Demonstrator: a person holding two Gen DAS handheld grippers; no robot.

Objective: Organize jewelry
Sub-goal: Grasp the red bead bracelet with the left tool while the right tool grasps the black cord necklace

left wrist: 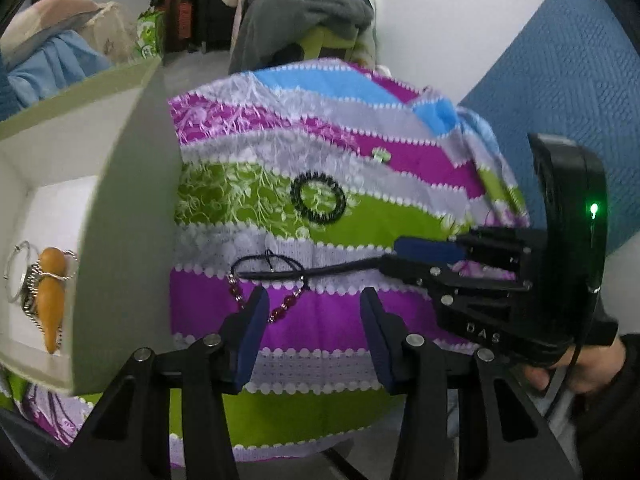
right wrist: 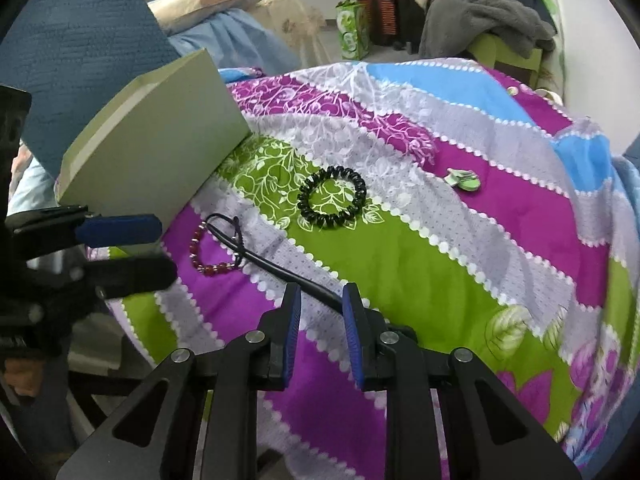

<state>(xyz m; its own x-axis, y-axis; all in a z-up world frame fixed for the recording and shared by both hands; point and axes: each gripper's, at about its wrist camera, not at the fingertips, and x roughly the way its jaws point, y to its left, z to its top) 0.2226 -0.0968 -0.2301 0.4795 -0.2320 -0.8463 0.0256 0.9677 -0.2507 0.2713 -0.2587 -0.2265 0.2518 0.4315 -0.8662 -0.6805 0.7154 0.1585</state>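
Note:
A red-bead bracelet with a black cord (left wrist: 276, 276) (right wrist: 218, 246) lies on the striped cloth. My right gripper (right wrist: 322, 300) (left wrist: 394, 256) is open at the cord's end, with the cord (right wrist: 320, 294) running past its right finger. My left gripper (left wrist: 314, 304) (right wrist: 160, 246) is open just in front of the bracelet. A black beaded bracelet (left wrist: 318, 203) (right wrist: 331, 197) lies farther back. A small green piece (left wrist: 379, 155) (right wrist: 463, 179) lies beyond it. The pale box (left wrist: 132, 200) (right wrist: 160, 148) on the left holds an orange pendant (left wrist: 52, 296) and silver chains (left wrist: 24, 276).
The striped cloth (left wrist: 328, 332) (right wrist: 440, 264) covers a raised, rounded surface that falls away at its edges. A blue cushion (left wrist: 568, 84) stands at the right. A chair piled with grey clothes (left wrist: 304, 12) and bags stand behind.

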